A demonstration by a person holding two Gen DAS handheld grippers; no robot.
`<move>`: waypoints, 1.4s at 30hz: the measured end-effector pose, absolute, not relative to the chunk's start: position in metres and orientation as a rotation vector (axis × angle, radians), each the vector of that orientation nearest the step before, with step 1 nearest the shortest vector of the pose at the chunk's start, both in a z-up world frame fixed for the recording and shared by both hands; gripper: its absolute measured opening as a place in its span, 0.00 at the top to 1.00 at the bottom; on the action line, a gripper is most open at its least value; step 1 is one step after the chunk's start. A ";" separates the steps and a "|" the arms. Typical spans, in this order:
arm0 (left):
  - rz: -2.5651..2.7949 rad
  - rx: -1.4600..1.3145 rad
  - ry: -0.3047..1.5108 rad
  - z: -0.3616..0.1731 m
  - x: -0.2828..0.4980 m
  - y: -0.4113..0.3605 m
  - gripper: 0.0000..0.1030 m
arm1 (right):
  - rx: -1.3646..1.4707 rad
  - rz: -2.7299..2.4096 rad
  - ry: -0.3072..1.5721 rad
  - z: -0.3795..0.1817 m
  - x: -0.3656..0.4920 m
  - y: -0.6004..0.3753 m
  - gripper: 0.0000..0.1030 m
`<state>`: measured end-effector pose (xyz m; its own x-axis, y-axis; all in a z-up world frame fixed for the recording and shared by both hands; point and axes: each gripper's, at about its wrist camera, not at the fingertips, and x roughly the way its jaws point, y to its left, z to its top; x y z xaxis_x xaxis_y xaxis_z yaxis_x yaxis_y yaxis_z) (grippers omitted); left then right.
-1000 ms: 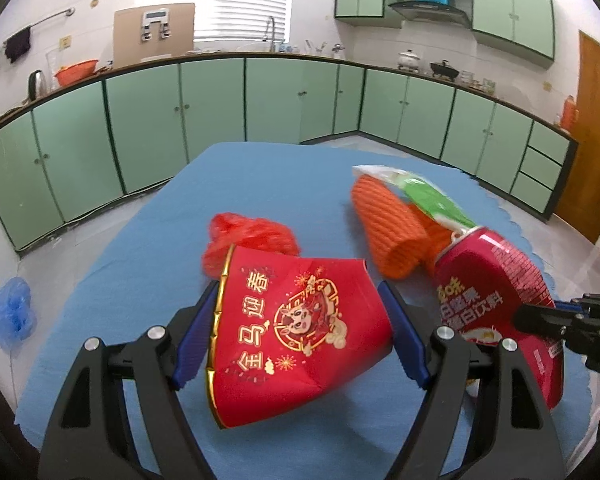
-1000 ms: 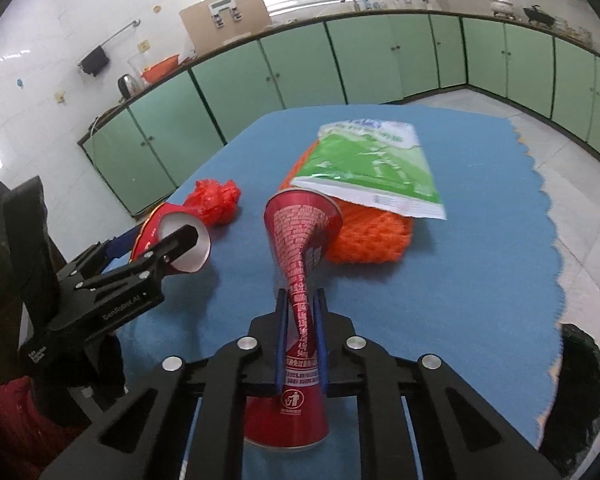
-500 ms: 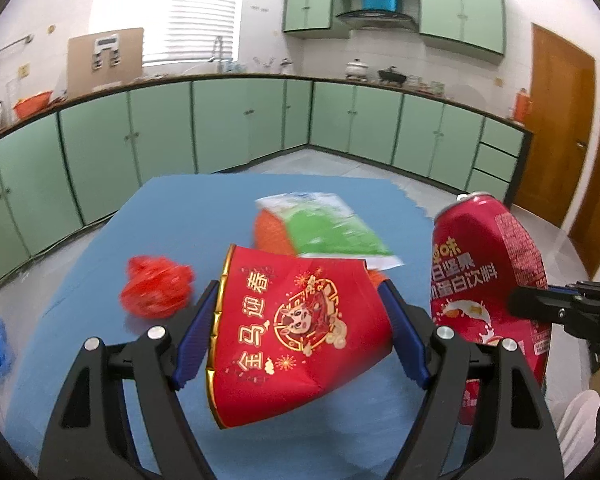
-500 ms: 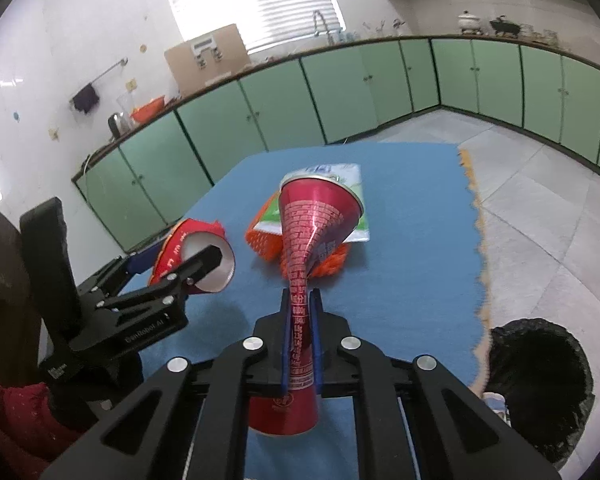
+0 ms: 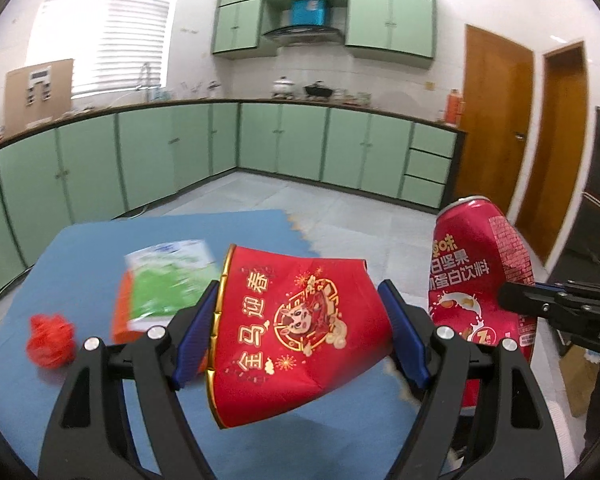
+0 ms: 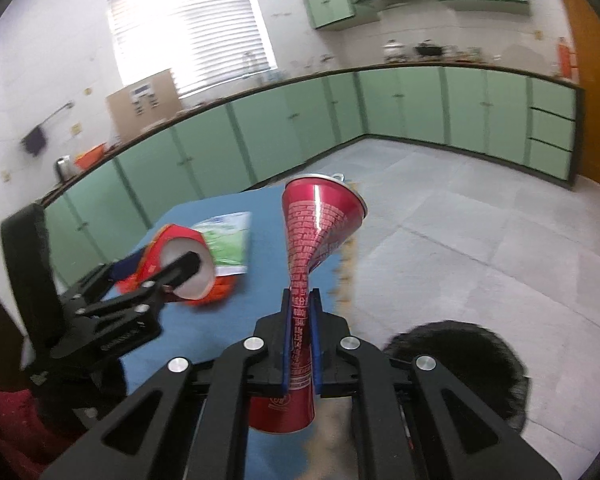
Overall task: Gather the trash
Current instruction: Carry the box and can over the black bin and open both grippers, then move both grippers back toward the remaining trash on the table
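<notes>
My left gripper (image 5: 300,336) is shut on a squashed red paper cup (image 5: 296,332) with gold print, held above the blue table (image 5: 80,248). The cup also shows in the right wrist view (image 6: 180,264). My right gripper (image 6: 301,344) is shut on a crushed red drink can (image 6: 312,240), pinched flat at its middle; the can shows at the right of the left wrist view (image 5: 476,276). A green and white snack bag (image 5: 164,280) lies on orange foam netting (image 5: 120,320). A crumpled red plastic bag (image 5: 50,340) lies at the left.
A bin lined with a black bag (image 6: 460,360) stands on the floor below my right gripper, beside the table's right edge. Green cabinets (image 5: 260,152) line the walls. Two wooden doors (image 5: 496,120) are at the right.
Both grippers have lifted and swung right with their loads, away from the table's middle. The black bin has come closer under the right gripper. The trash on the table has fallen back to the left.
</notes>
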<state>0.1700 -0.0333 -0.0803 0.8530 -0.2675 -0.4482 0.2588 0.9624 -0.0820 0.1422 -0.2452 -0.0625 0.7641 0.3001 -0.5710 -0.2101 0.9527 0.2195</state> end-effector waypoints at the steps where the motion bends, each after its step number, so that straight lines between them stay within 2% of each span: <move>1: -0.298 -0.016 0.469 -0.080 0.170 -0.044 0.27 | 0.149 0.253 0.641 -0.063 0.140 -0.256 0.93; 9: -0.407 -0.002 0.448 -0.077 0.173 -0.107 0.27 | 0.161 0.102 0.639 -0.077 0.131 -0.311 0.93; 15: -0.486 0.024 0.472 -0.093 0.183 -0.157 0.27 | 0.200 0.031 0.687 -0.108 0.132 -0.346 0.93; 26: -0.601 0.068 0.664 -0.154 0.215 -0.218 0.24 | 0.236 -0.045 0.847 -0.173 0.148 -0.390 0.91; 30: -0.630 0.066 0.690 -0.161 0.217 -0.221 0.18 | 0.258 -0.071 0.878 -0.186 0.145 -0.399 0.77; 32: -0.634 0.063 0.690 -0.161 0.215 -0.221 0.17 | 0.266 -0.078 0.880 -0.186 0.144 -0.402 0.75; 35: -0.630 0.052 0.688 -0.156 0.217 -0.219 0.17 | 0.261 -0.088 0.865 -0.180 0.142 -0.401 0.65; 41: -0.579 0.024 0.618 -0.134 0.209 -0.197 0.15 | 0.227 -0.094 0.791 -0.150 0.138 -0.388 0.41; 42: -0.569 0.022 0.607 -0.129 0.209 -0.192 0.15 | 0.223 -0.091 0.774 -0.144 0.137 -0.384 0.34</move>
